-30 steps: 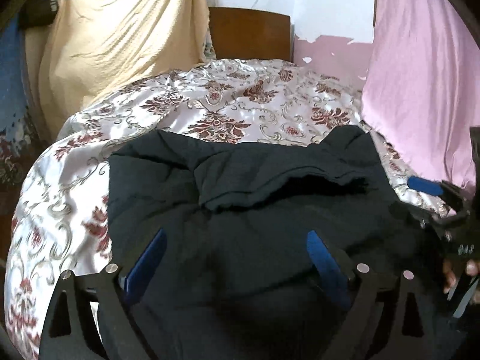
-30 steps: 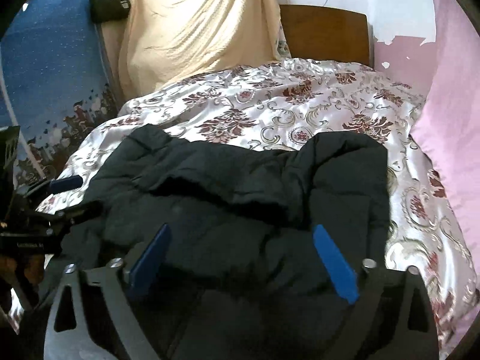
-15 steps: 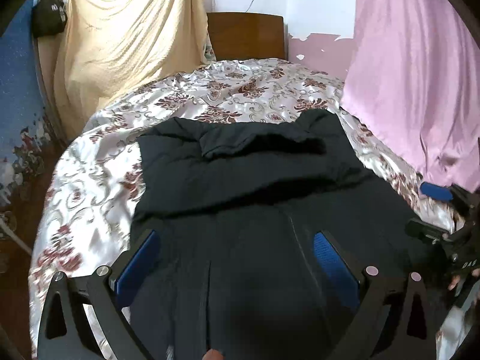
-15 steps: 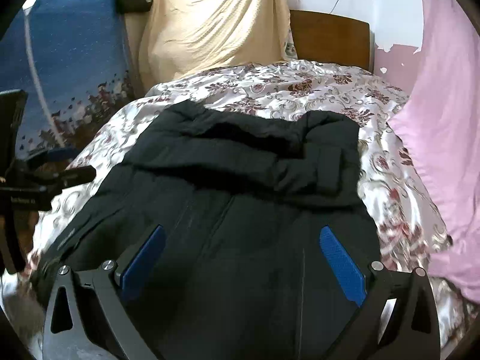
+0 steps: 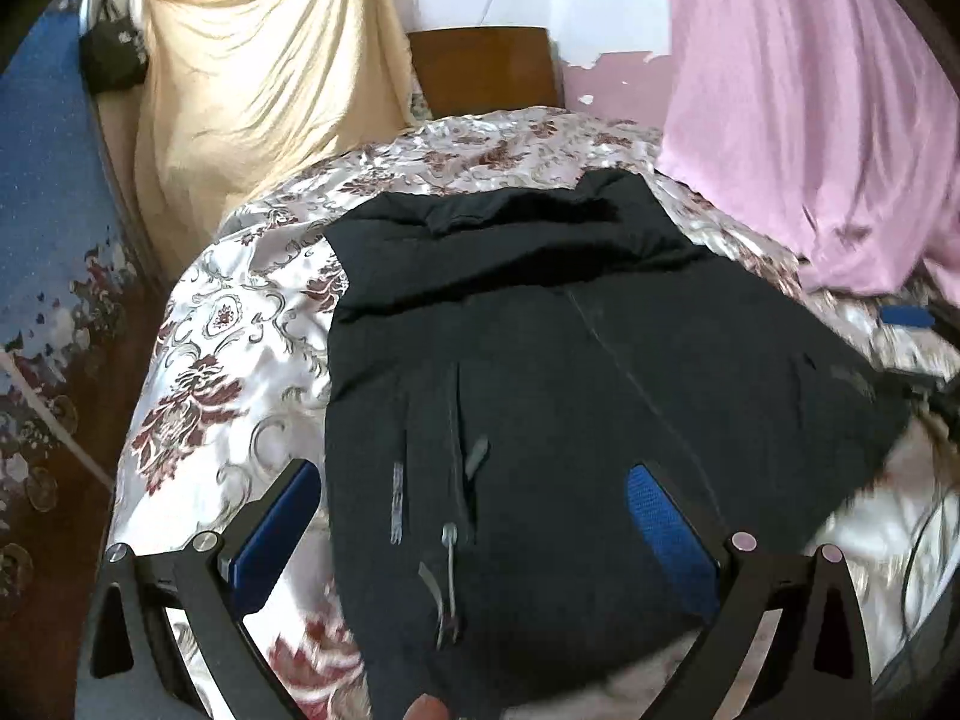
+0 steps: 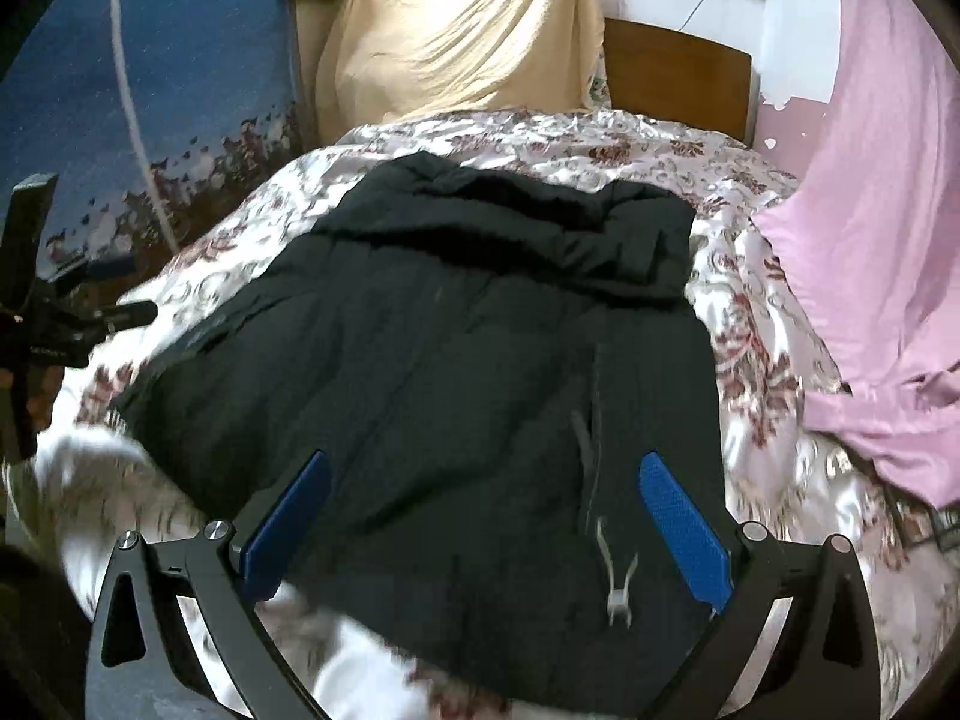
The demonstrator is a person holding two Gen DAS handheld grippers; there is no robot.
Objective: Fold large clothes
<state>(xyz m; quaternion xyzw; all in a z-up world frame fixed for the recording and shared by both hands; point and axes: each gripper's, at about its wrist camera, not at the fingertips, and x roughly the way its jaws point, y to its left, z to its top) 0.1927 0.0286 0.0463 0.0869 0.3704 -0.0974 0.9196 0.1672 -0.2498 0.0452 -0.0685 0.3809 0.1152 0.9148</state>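
A large black jacket point(image 5: 570, 360) lies spread on the floral bedspread point(image 5: 240, 324), collar end far, hem near, with zipper pulls showing. It also shows in the right wrist view point(image 6: 480, 360). My left gripper point(image 5: 468, 516) is open and empty, hovering above the jacket's near left part. My right gripper point(image 6: 486, 510) is open and empty above the jacket's near right part. The right gripper shows at the right edge of the left wrist view point(image 5: 906, 318); the left gripper shows at the left edge of the right wrist view point(image 6: 78, 318).
A pink cloth point(image 6: 870, 240) hangs and drapes onto the bed's right side. A cream cloth point(image 5: 258, 78) hangs at the back left beside the wooden headboard point(image 5: 486, 69). A blue patterned hanging point(image 6: 150, 90) and a dark bag point(image 5: 114, 57) are at the left.
Both grippers have pulled back and risen from the jacket. The jacket's lower part now lies stretched out toward me, with more of the bedspread showing around it.
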